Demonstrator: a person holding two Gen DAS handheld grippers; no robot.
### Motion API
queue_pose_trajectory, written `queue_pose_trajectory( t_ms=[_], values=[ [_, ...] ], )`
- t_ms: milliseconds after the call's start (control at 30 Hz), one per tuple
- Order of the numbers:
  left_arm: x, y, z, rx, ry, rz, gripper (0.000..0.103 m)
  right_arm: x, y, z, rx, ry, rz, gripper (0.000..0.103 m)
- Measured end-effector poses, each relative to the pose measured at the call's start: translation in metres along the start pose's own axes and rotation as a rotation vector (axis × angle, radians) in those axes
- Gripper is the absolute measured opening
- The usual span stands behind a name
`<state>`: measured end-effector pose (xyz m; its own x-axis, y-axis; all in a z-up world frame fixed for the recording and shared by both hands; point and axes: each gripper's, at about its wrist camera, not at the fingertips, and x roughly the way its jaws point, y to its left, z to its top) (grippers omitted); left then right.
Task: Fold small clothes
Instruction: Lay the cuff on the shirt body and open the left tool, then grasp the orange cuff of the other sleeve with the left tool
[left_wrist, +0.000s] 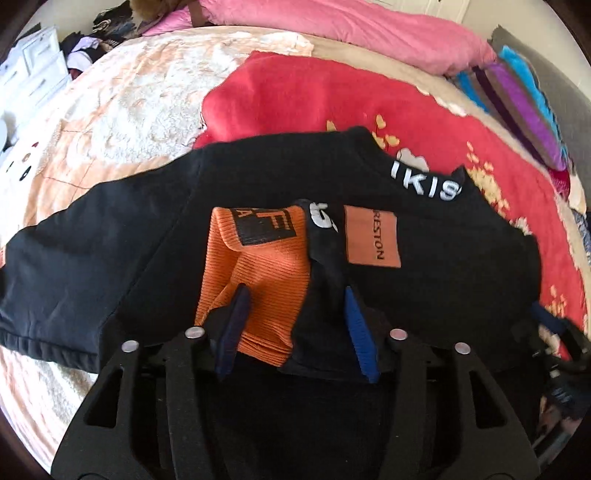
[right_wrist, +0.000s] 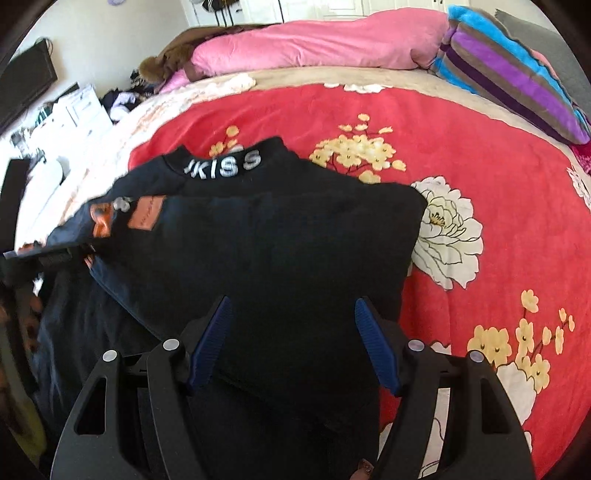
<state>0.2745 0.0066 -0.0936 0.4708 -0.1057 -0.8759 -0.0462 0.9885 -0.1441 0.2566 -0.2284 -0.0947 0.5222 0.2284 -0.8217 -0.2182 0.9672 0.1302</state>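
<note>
— What was seen on the bed (right_wrist: 229, 92), from the largest thing down?

— A red floral blanket (right_wrist: 480, 206) was spread over the bed, and a pink quilt (right_wrist: 314, 44) was bunched along its far edge, with a striped pillow (right_wrist: 517, 85) at the far right corner. A cream patterned cover (left_wrist: 122, 110) was seen on the bed's left part.

— And where was the garment found?

— A black sweatshirt (left_wrist: 258, 177) was laid across the near edge of the bed, partly on the red blanket and partly on the cream cover. Its collar (left_wrist: 424, 181), lettered in white, was turned toward the far edge. An orange ribbed cuff (left_wrist: 258, 273) was folded onto the chest, just beside an orange patch (left_wrist: 373, 236).

— How were the tools held?

— The left hand-held gripper (left_wrist: 295, 295) was pointed down at the cuff. Its jaws were parted, with the cuff and a fold of black cloth lying between them; whether the pads pressed on the cloth could not be told. The right hand-held gripper (right_wrist: 293, 306) was held released over the sweatshirt's right part, its jaws wide apart, and black cloth was seen between its fingers (right_wrist: 210, 343) without being pinched.
</note>
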Motion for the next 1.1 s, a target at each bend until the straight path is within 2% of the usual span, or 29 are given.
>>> queue_pose_trajectory(
  t_ms=[133,167,200,233,333,367,400,467,833,967,1100],
  values=[
    [-0.01,0.003,0.001,-0.018,-0.018,-0.028,0.053,-0.004,-0.002,0.0,0.012,-0.021,0.014,0.068],
    [-0.015,0.004,0.002,-0.024,-0.03,-0.033,0.059,-0.01,-0.002,0.002,0.023,-0.041,0.034,0.069],
    [-0.02,0.002,0.004,-0.028,-0.041,-0.032,0.065,-0.014,-0.001,0.003,0.025,-0.054,0.039,0.075],
    [-0.026,0.003,0.005,-0.034,-0.058,-0.03,0.069,-0.019,-0.001,0.005,0.024,-0.072,0.039,0.076],
    [-0.045,0.007,0.004,-0.05,-0.098,-0.041,0.081,-0.035,0.007,0.009,-0.008,-0.127,0.038,0.076],
    [-0.049,0.009,0.004,-0.053,-0.108,-0.036,0.086,-0.041,0.011,0.011,-0.02,-0.147,0.036,0.079],
    [-0.051,0.009,0.004,-0.056,-0.117,-0.032,0.089,-0.046,0.014,0.012,-0.025,-0.163,0.038,0.09],
    [-0.061,0.021,0.004,-0.081,-0.137,-0.017,0.093,-0.059,0.024,0.014,-0.036,-0.211,0.039,0.096],
    [-0.104,0.137,-0.01,-0.348,-0.217,0.109,0.094,-0.094,0.1,0.022,-0.207,-0.324,0.114,0.098],
    [-0.114,0.189,-0.023,-0.447,-0.229,0.198,0.094,-0.089,0.131,0.017,-0.274,-0.309,0.152,0.098],
    [-0.118,0.245,-0.04,-0.57,-0.233,0.334,0.094,-0.078,0.155,0.005,-0.339,-0.276,0.171,0.098]
  ],
)
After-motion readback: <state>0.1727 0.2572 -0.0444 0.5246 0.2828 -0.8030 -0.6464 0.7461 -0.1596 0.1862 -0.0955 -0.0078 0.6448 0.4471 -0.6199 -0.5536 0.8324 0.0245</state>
